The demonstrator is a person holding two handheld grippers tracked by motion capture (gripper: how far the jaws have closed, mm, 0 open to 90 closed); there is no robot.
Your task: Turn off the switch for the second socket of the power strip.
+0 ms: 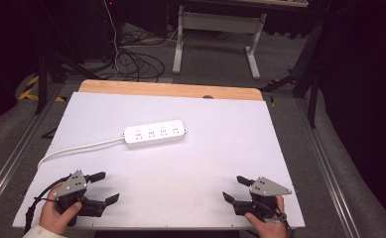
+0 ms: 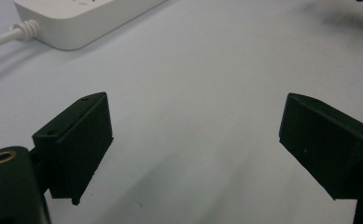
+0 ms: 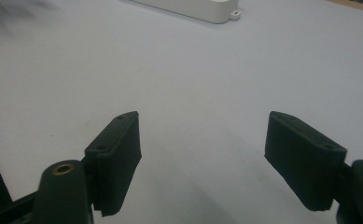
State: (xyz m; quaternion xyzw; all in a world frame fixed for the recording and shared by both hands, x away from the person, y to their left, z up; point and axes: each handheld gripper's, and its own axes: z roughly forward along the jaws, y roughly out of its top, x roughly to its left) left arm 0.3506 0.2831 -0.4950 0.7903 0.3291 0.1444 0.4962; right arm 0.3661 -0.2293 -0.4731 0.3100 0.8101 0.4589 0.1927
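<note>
left gripper (image 1: pixel 106 188), near left of the white table (image 1: pixel 215 163): held in a hand (image 1: pixel 56 214), jaws spread wide, nothing between them. power strip (image 1: pixel 155 133), table centre: white, lying flat, well apart from both grippers; its cord (image 1: pixel 76 148) runs left toward the table edge. right gripper (image 1: pixel 233 189), near right: held in a hand (image 1: pixel 266 224), jaws wide apart, holding nothing.

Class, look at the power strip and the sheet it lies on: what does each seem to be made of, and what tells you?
Power strip: likely hard plastic, white, smooth with a slight sheen, moulded rounded edges. Sheet: matte white, flat, thin-edged; probably board or plastic laminate, hard to tell. A wood-coloured strip shows along its far edge.
</note>
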